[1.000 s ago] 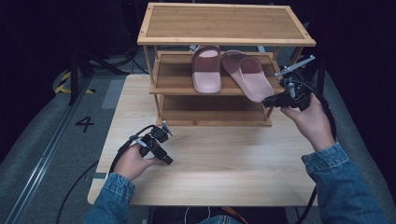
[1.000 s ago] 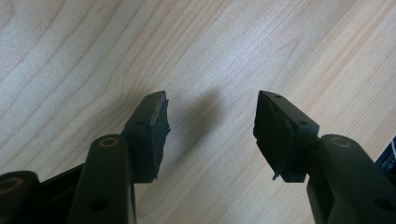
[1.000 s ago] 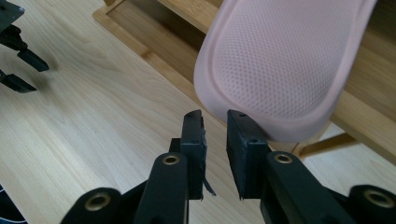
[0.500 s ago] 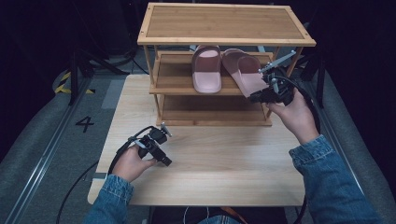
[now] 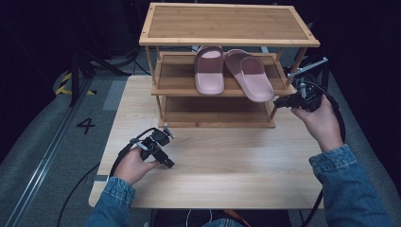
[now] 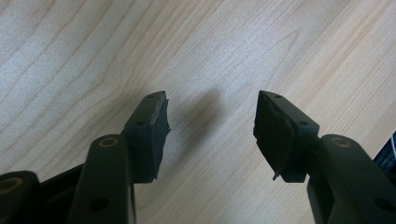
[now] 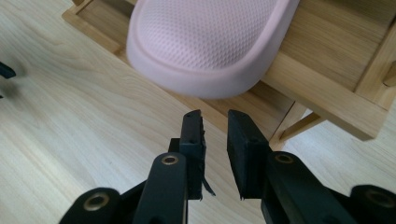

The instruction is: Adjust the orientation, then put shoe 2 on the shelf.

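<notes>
Two pink slippers lie on the middle shelf of a wooden rack (image 5: 175,87). The left slipper (image 5: 209,71) lies straight. The right slipper (image 5: 250,73) is angled, and its heel (image 7: 210,42) juts over the shelf's front edge. My right gripper (image 5: 276,101) hovers just right of that heel, pointing at it. In the right gripper view the right gripper (image 7: 215,121) has only a narrow gap between its jaws, nothing is in that gap, and the heel is a little beyond the tips. My left gripper (image 5: 165,161) rests over the table, and in its own view the left gripper (image 6: 212,121) is wide open and holds nothing.
The rack stands at the back of the wooden table (image 5: 227,165), with a broad top shelf (image 5: 227,23) and a bare bottom shelf (image 5: 217,111). A rack leg (image 7: 299,126) stands close to my right jaws. A grey floor with a painted 4 (image 5: 86,125) lies to the left.
My right gripper went left up to the angled slipper's heel, then drew back right and slightly down. The left hand and both slippers kept still.
</notes>
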Motion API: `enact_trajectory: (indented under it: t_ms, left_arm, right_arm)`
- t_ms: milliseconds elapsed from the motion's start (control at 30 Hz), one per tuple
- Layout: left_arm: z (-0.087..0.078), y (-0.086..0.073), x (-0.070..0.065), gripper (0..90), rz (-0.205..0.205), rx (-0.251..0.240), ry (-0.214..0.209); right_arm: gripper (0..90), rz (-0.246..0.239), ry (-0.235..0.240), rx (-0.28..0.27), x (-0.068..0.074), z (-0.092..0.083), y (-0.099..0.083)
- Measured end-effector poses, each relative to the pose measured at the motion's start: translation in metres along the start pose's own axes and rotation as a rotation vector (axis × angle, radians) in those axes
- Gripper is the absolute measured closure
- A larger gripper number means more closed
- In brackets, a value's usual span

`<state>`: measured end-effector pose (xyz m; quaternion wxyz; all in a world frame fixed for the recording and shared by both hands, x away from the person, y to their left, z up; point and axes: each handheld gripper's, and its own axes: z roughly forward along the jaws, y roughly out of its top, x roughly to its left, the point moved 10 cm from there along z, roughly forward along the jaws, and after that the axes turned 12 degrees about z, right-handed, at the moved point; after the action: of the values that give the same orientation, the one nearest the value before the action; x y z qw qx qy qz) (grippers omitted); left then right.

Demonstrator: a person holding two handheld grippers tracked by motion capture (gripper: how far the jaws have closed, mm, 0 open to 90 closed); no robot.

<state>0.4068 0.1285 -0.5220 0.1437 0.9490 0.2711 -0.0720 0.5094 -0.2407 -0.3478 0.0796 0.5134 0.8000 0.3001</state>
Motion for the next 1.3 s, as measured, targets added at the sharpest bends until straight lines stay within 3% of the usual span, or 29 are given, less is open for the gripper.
enact_trajectory:
  t_ms: [333, 367, 633, 1067, 1300]
  left_arm:
    - [0.002, -0.003, 0.001, 44.6, -0.003, 0.002, -0.003]
    - [0.001, -0.002, 0.001, 44.6, 0.000, -0.001, -0.005]
    - [0.001, -0.003, 0.002, 44.6, -0.003, -0.002, -0.003]
    - [0.000, -0.002, 0.002, 44.5, -0.006, -0.012, -0.006]
    - [0.000, -0.001, 0.003, 44.5, -0.003, -0.009, -0.005]
  right_arm:
    - [76.2, -0.063, 0.029, 0.008, 0.029, 0.018, 0.013]
    - [76.2, -0.087, 0.034, 0.012, 0.038, 0.022, 0.017]
    - [76.0, -0.117, 0.053, 0.023, 0.058, 0.033, 0.027]
    - [72.1, -0.123, 0.076, 0.019, 0.069, 0.040, 0.030]
    - [65.7, -0.143, 0.073, -0.037, 0.060, 0.017, 0.020]
